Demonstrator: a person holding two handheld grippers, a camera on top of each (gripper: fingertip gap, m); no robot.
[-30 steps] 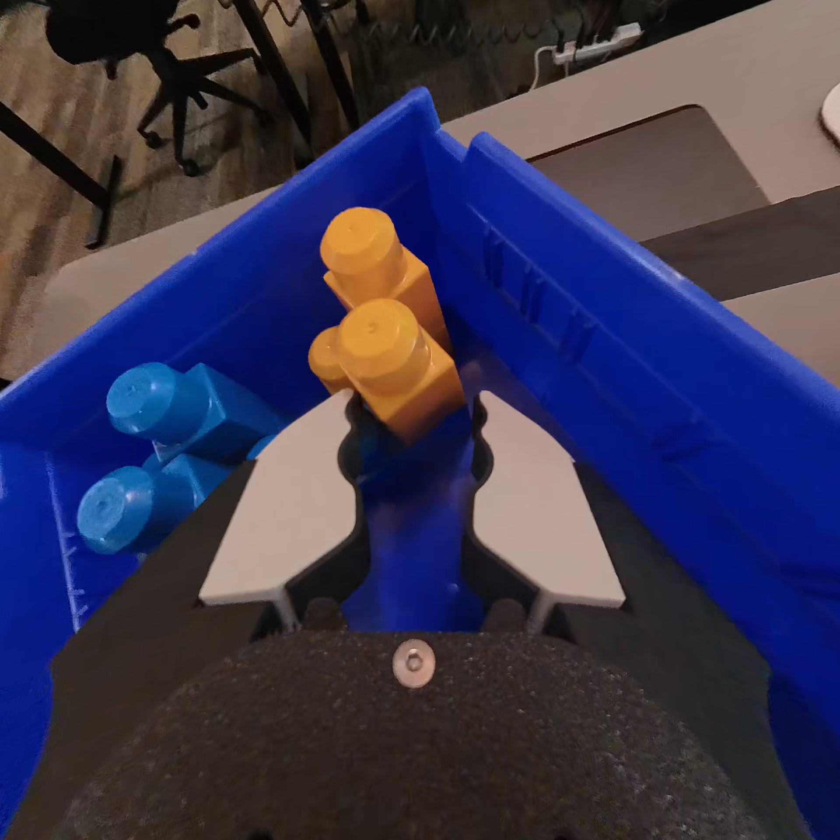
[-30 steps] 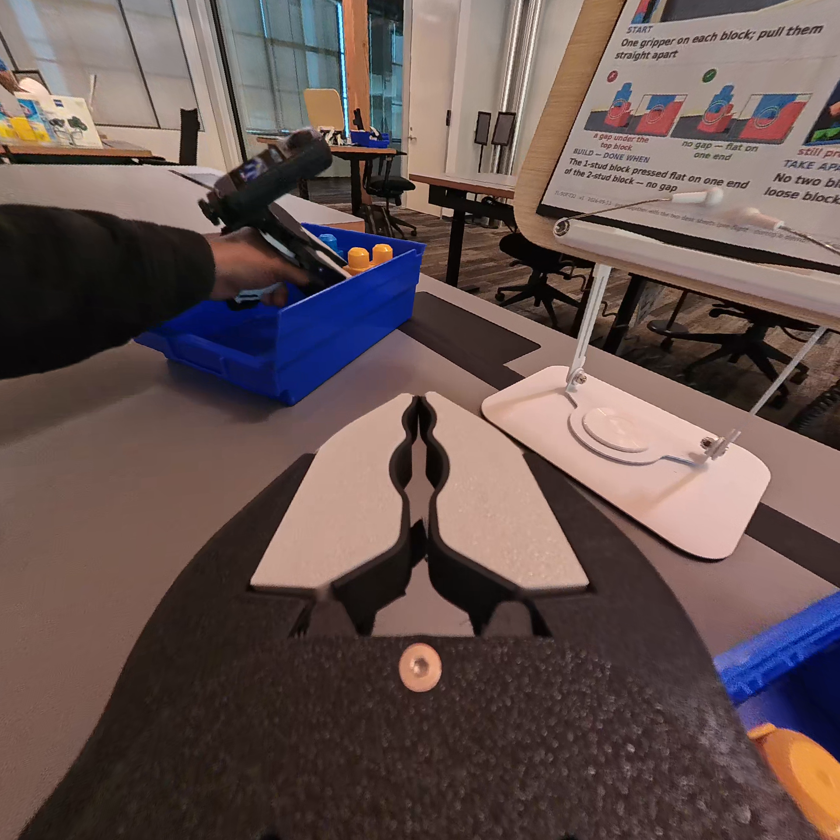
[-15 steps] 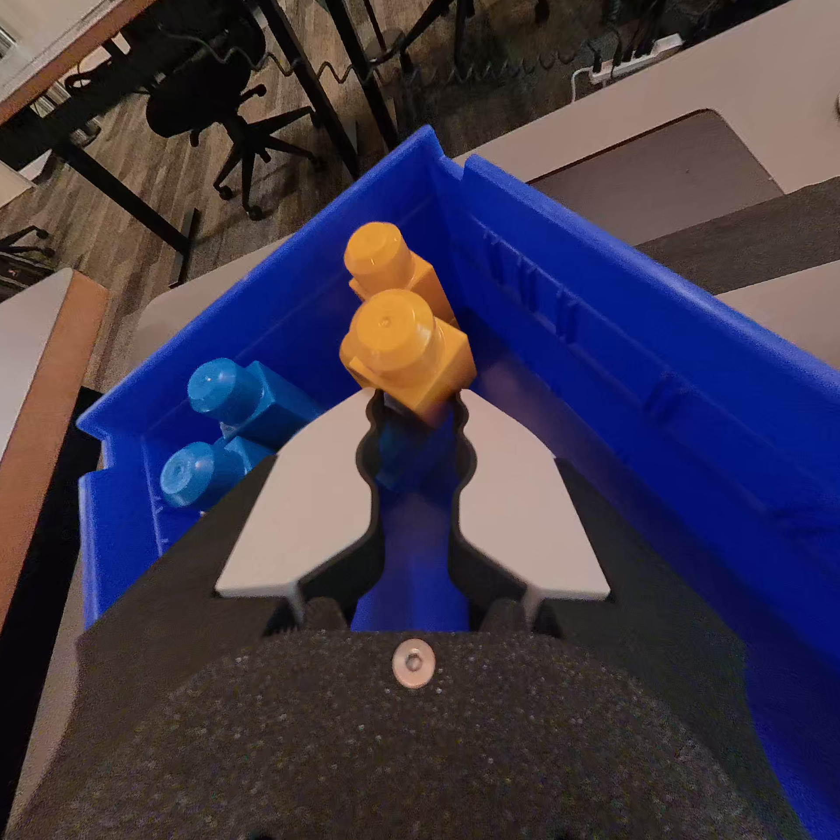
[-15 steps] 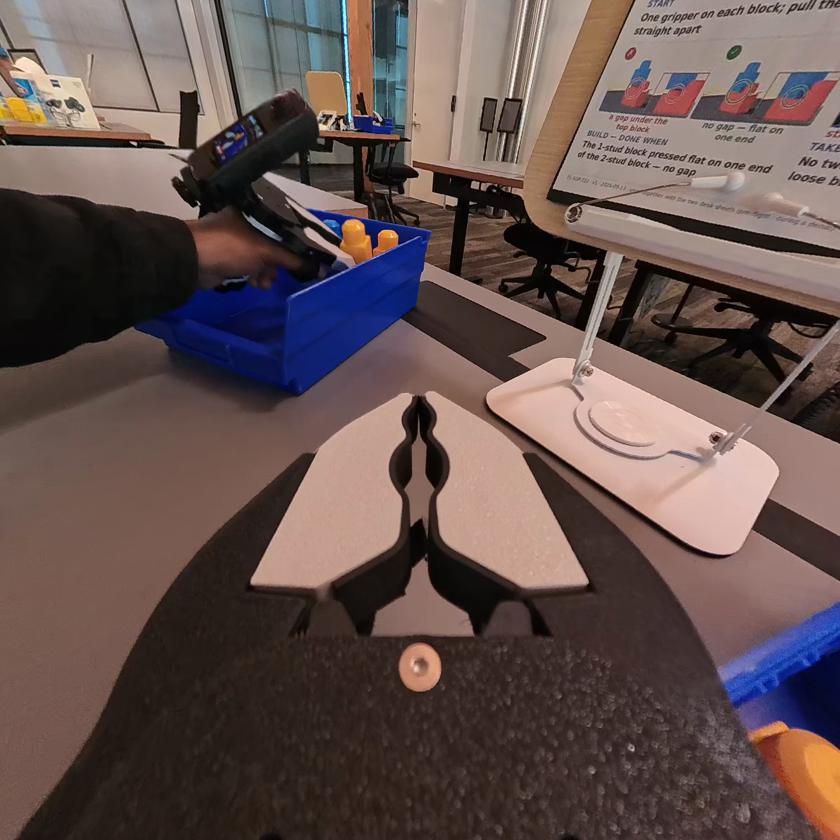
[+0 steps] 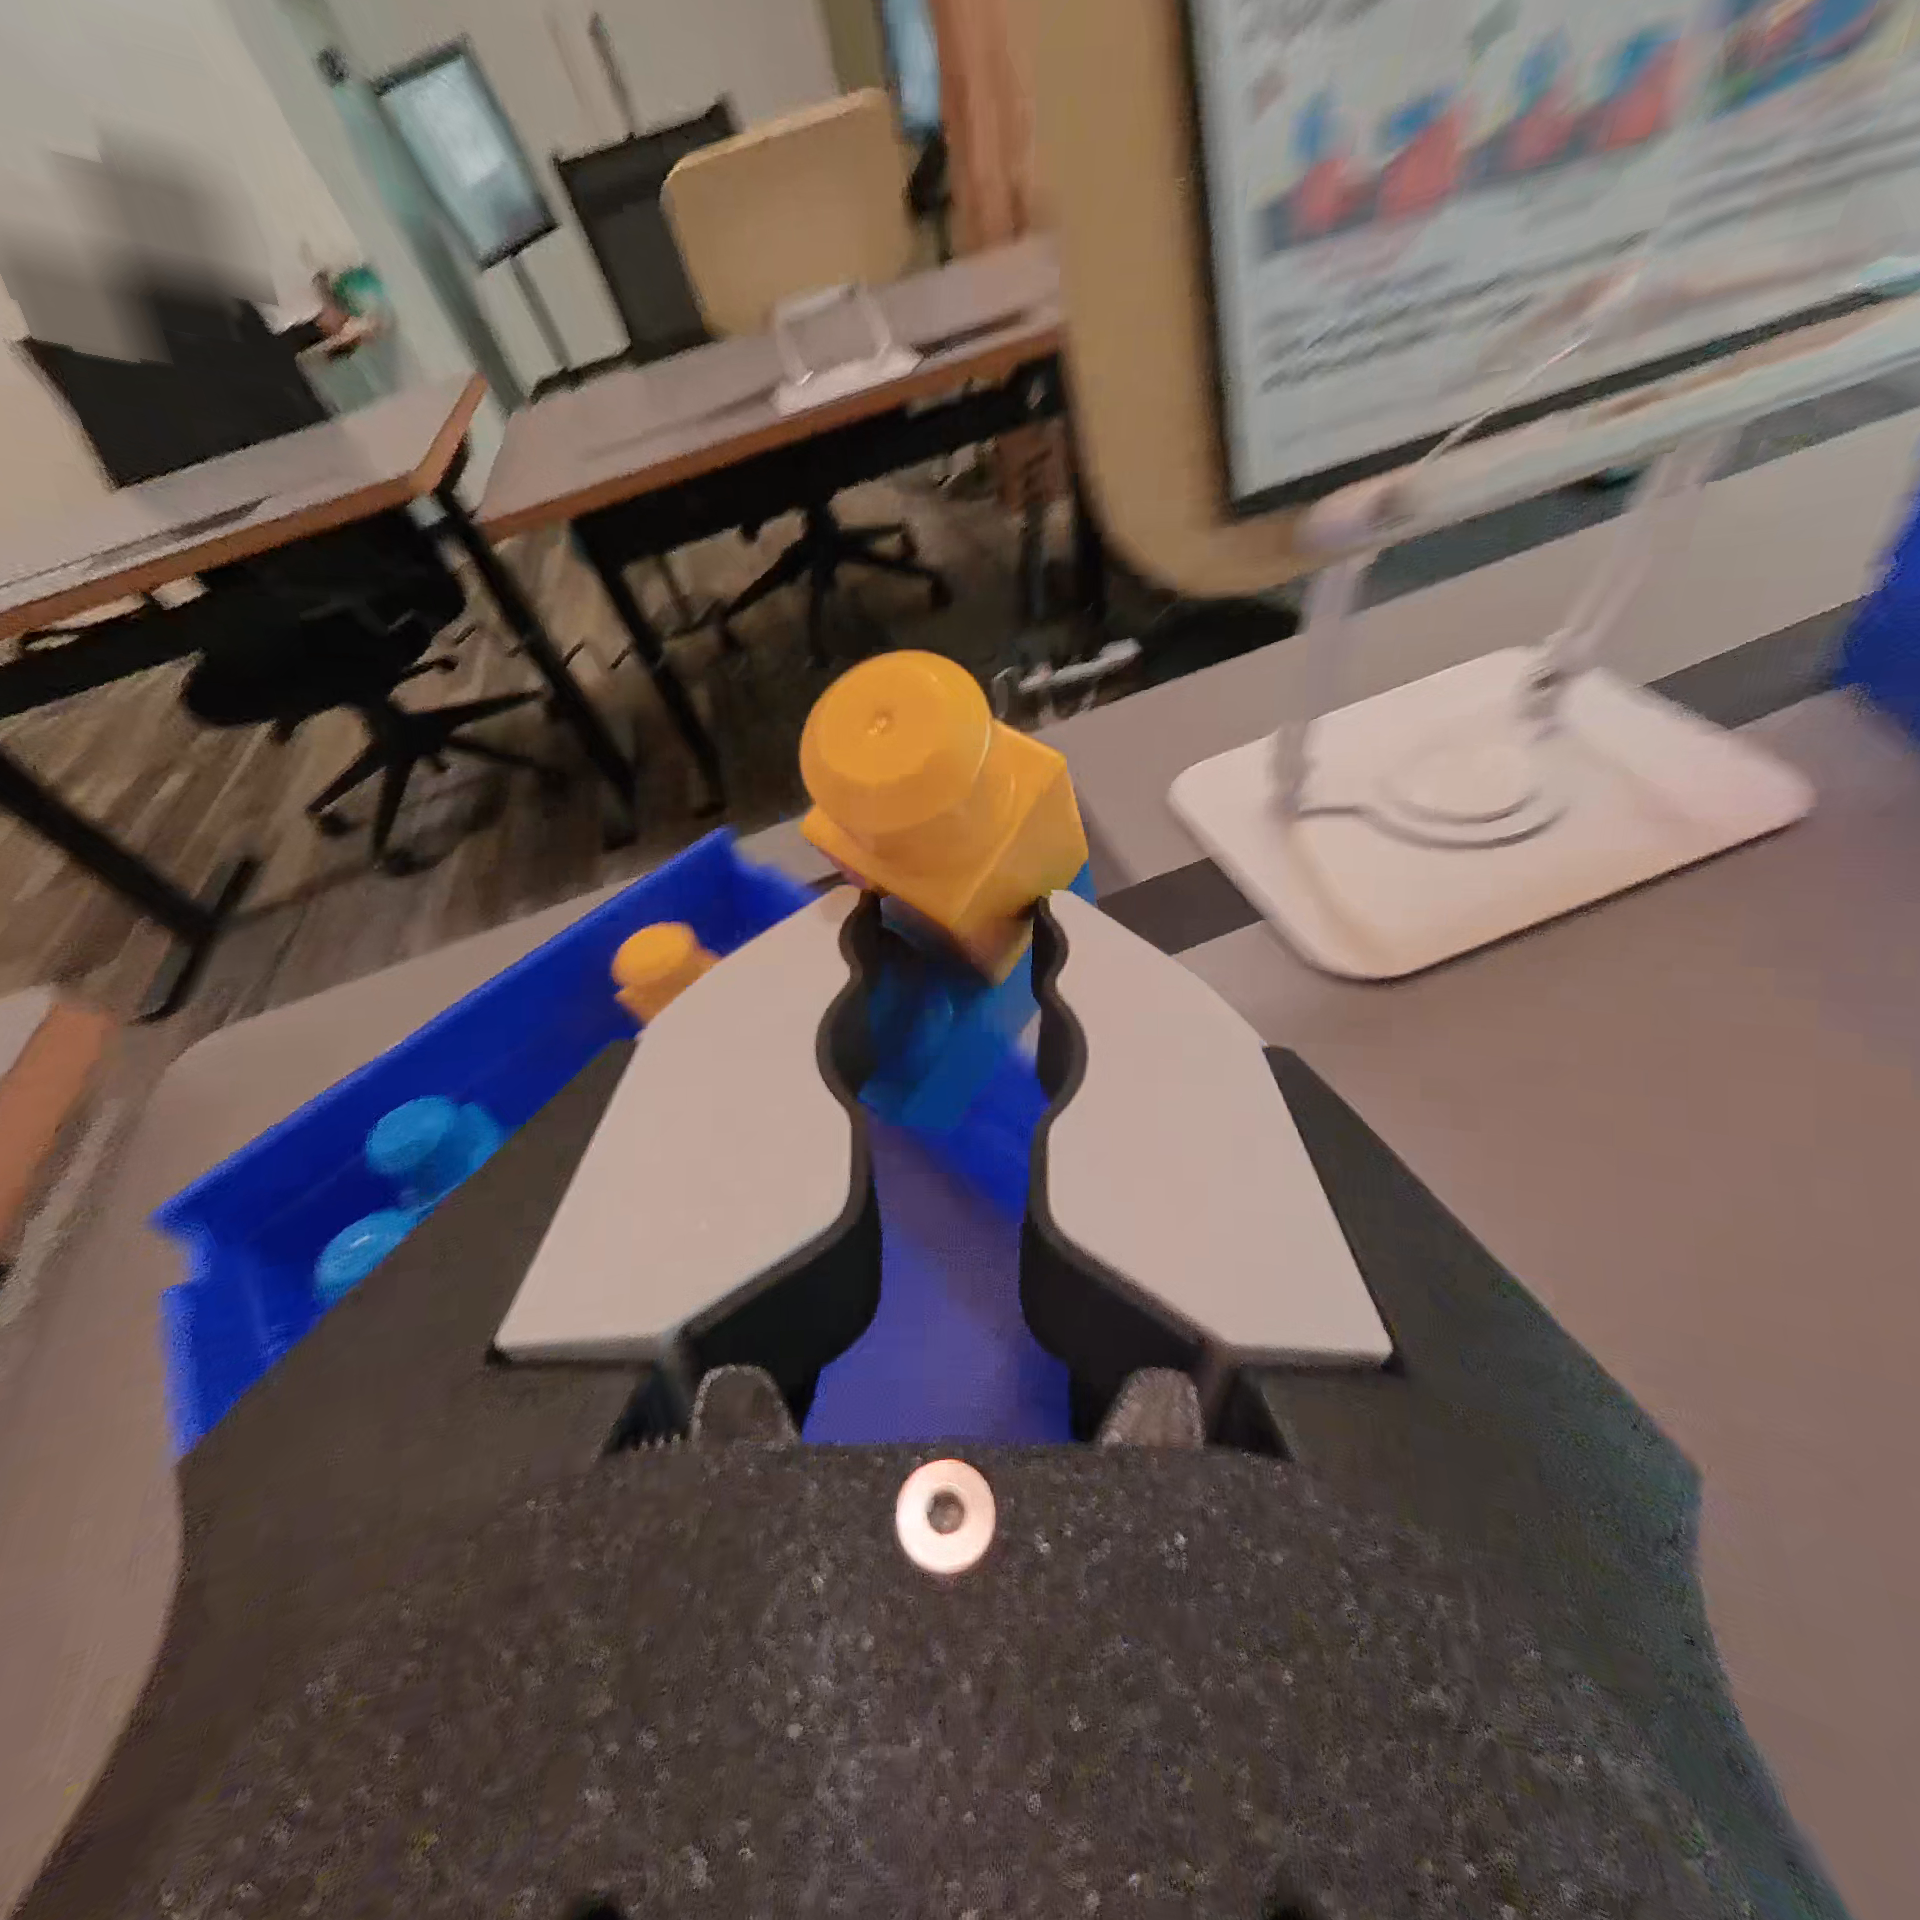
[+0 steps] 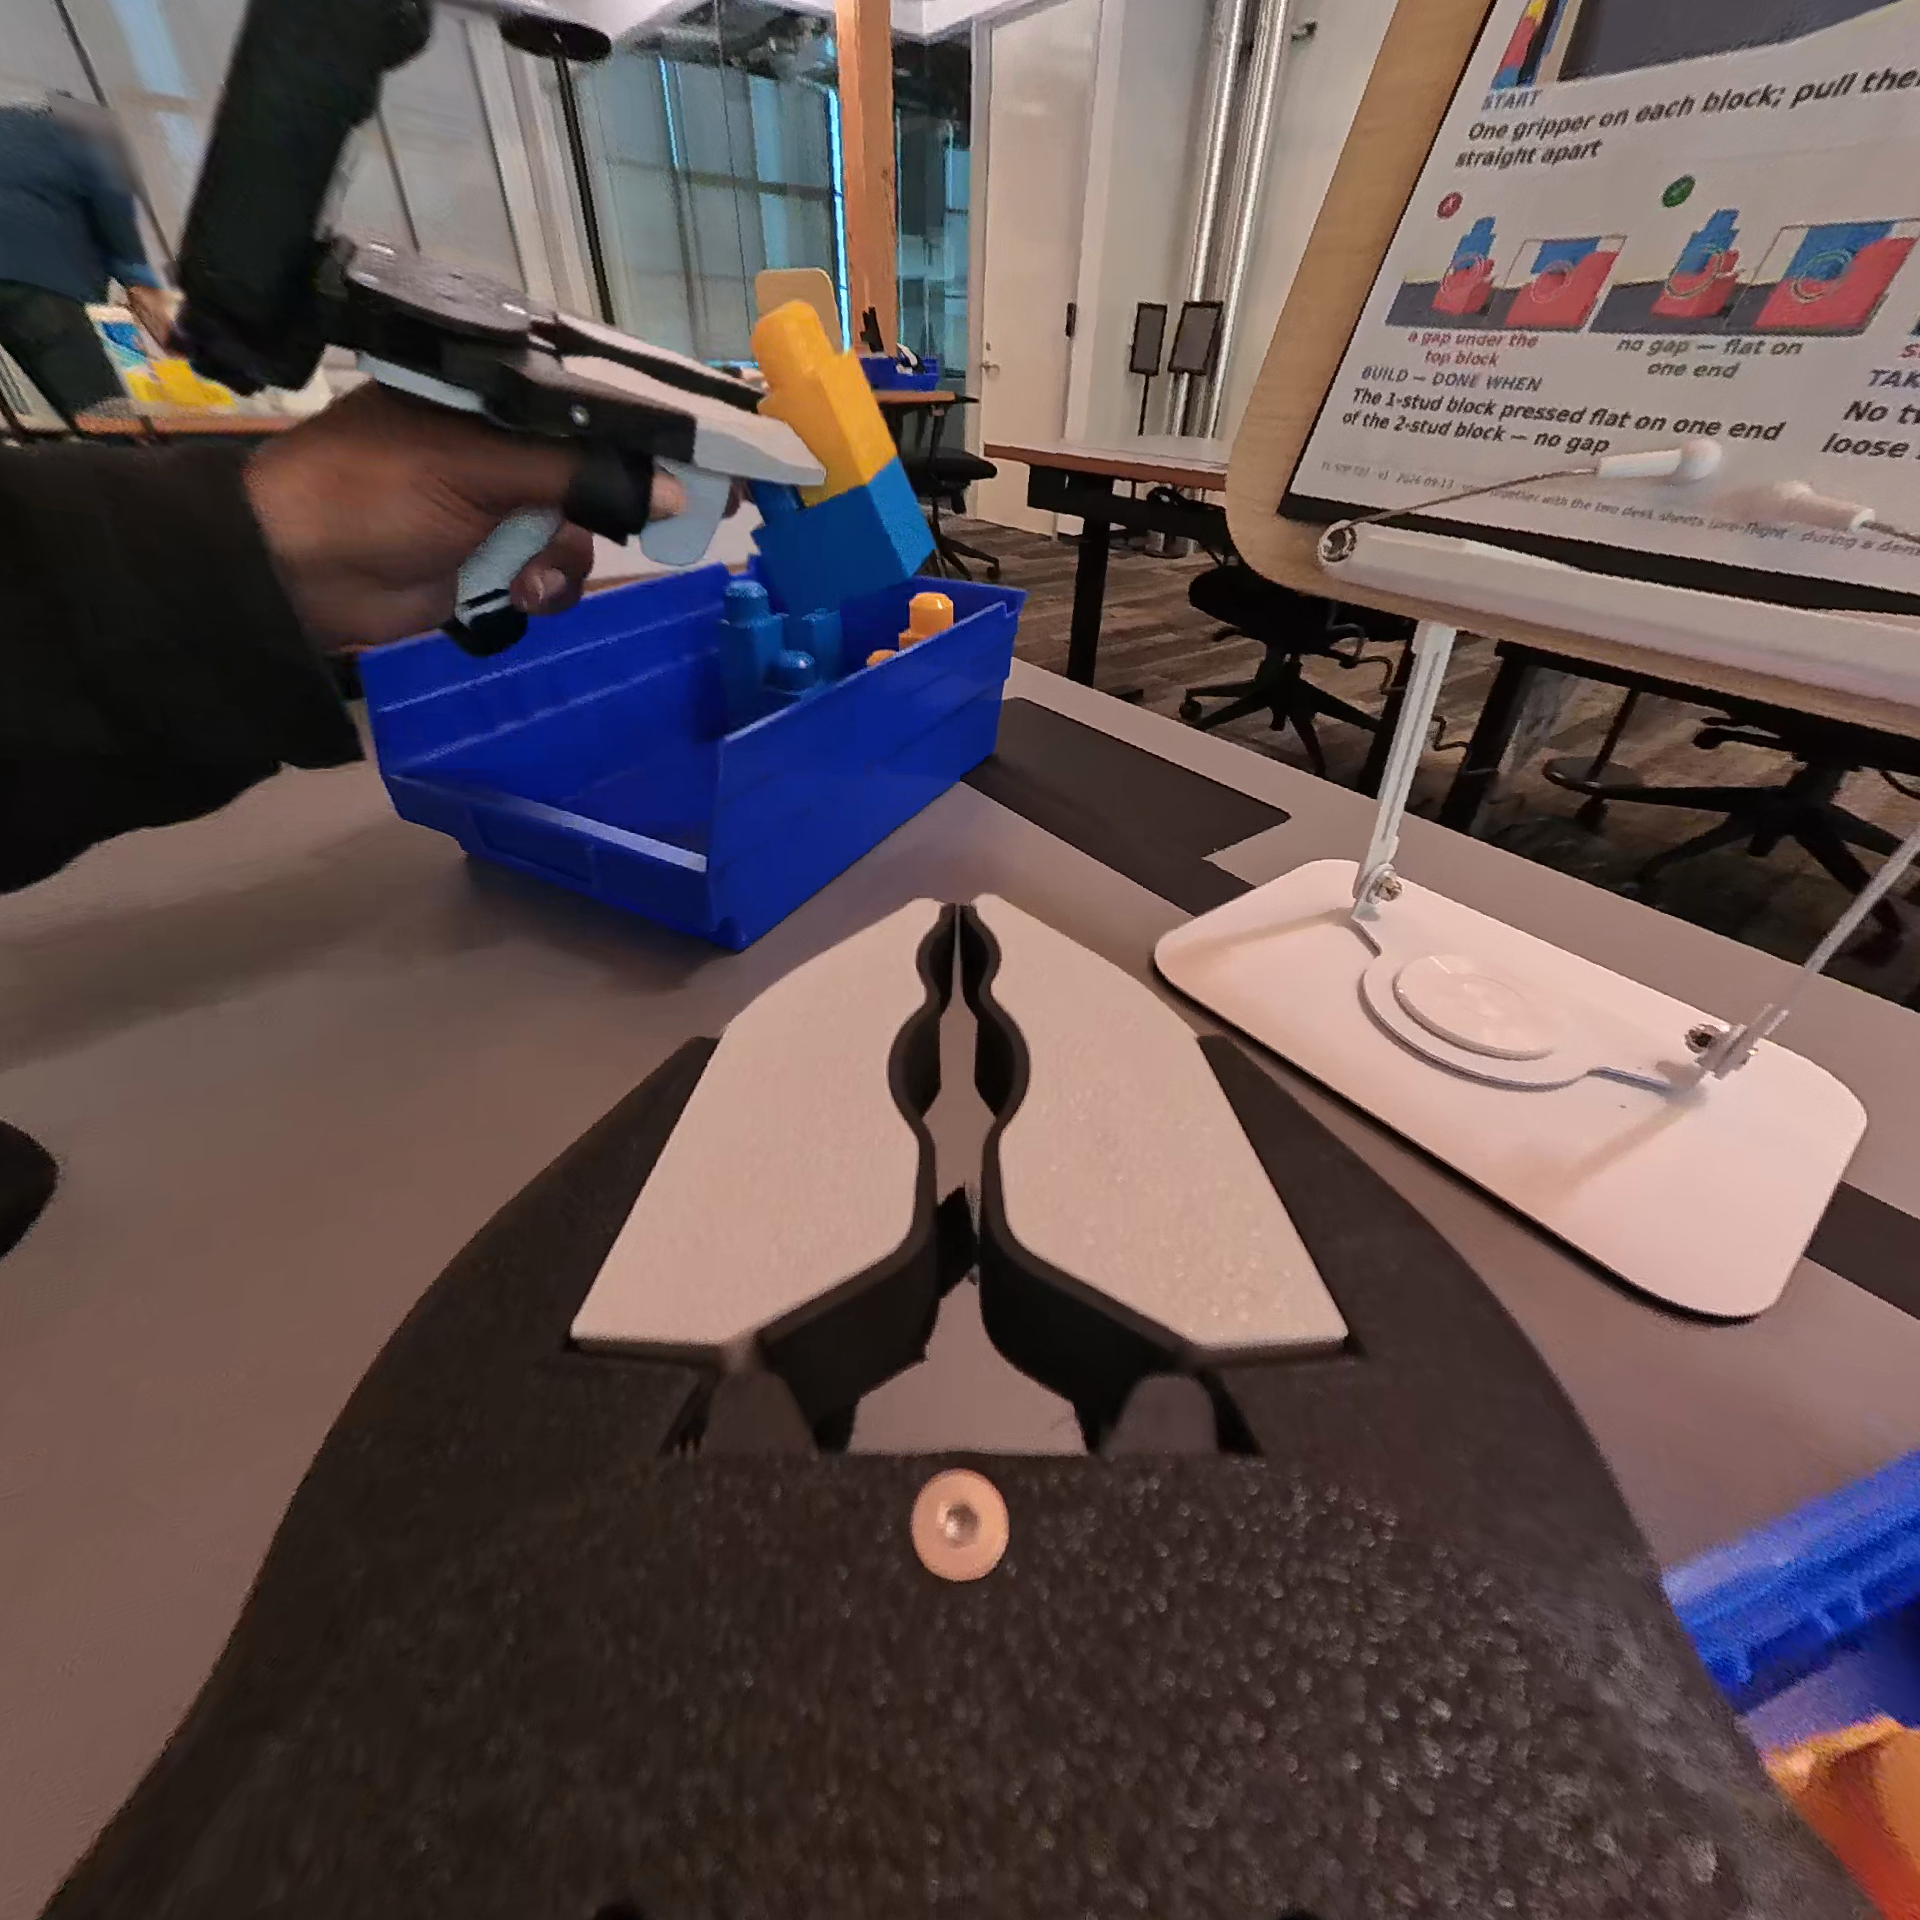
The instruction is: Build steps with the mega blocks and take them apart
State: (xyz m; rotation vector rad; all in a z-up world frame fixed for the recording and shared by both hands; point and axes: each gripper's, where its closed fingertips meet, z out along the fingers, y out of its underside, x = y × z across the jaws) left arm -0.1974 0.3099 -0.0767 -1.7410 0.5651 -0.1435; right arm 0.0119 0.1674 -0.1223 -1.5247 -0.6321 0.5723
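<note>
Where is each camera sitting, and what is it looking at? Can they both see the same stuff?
Left wrist view: sits on the left tongs, looking along them at the orange-and-blue block stack they grip above the blue bin; only the tongs show.
Right wrist view: sits on the right tongs, shut and empty, low over the grey table, facing the bin; the person's left hand shows.
Both see: the stack, the bin, the white stand base.

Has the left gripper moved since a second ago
Yes. In the right wrist view, the left gripper has risen up out of the blue bin and now holds the yellow-on-blue block pair above the bin's rim.
</note>
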